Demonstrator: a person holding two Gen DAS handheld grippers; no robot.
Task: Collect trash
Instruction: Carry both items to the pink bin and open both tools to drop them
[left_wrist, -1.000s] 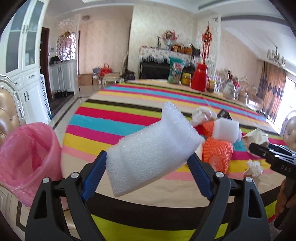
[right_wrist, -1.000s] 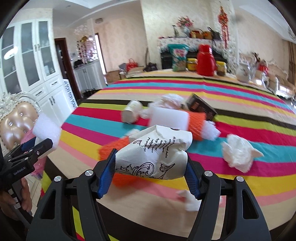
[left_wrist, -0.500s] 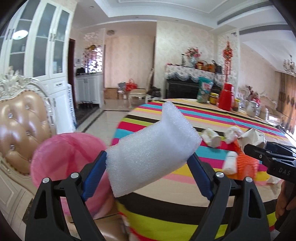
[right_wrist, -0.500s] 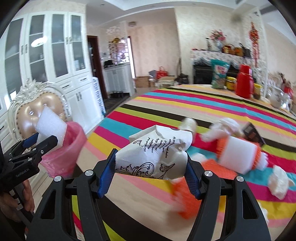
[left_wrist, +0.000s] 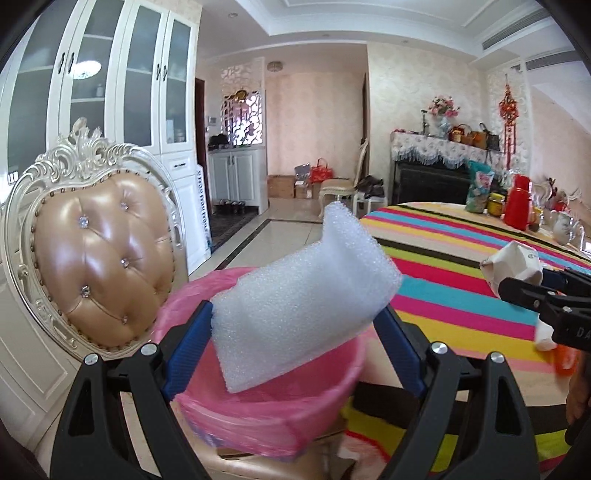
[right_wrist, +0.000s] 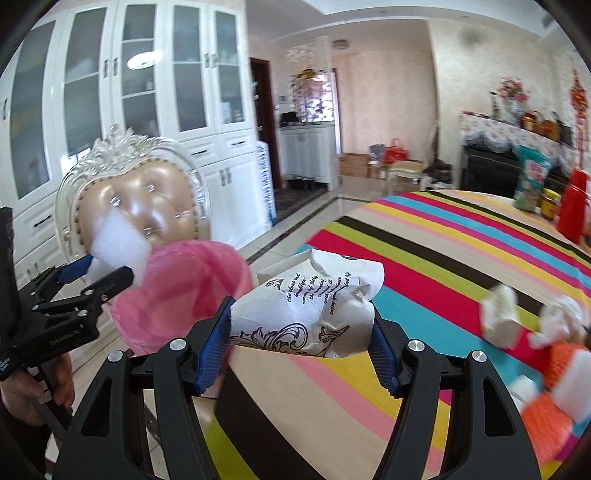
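The left gripper (left_wrist: 295, 328) pinches a white foam sheet (left_wrist: 303, 295) directly above the pink-lined bin (left_wrist: 258, 402). The right gripper (right_wrist: 301, 332) clamps a crumpled paper cup (right_wrist: 306, 306) beside the bin — both items likely light, soft, crushable; grip across the middle.

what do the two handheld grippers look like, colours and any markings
Both match: the left gripper and right gripper have matte black plastic frames with triangular cut-outs, silver round bolt heads at the pivots, and blue ribbed pads lining the insides of the fingers. White lettering is printed on each body's side, too small to read. No cables or sleeves show.
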